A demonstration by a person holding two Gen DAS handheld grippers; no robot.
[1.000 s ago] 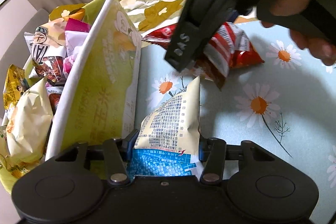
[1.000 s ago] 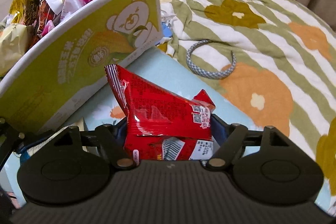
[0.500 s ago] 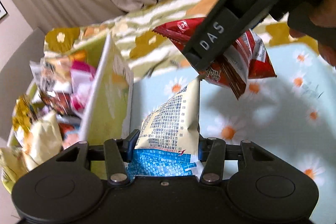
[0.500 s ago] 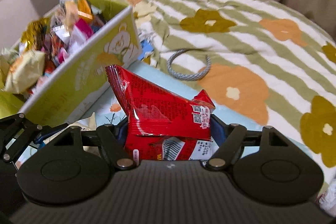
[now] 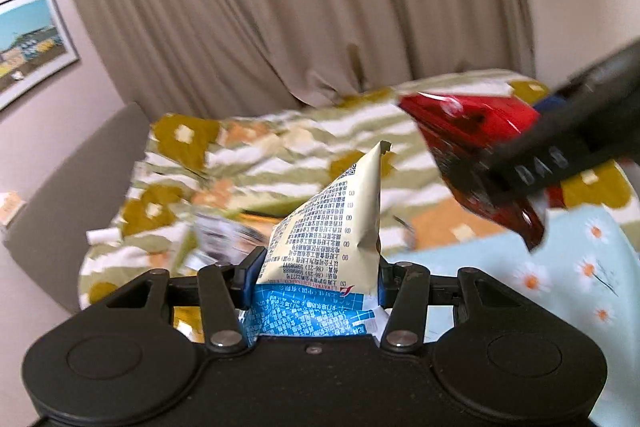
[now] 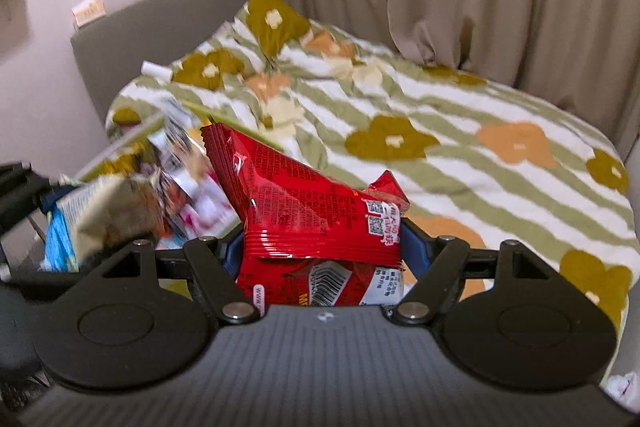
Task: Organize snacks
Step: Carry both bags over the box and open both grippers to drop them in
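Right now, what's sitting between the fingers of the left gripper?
A cream and blue snack packet, pinched upright in the left gripper; the left wrist view shows it.

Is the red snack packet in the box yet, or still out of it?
Out. The red snack packet is clamped in the right gripper, held in the air above the floral bedspread, not in any box.

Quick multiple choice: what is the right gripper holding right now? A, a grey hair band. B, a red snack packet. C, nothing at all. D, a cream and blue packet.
B: in the right wrist view the right gripper is clamped on the red snack packet, its blue pads pressing both sides.
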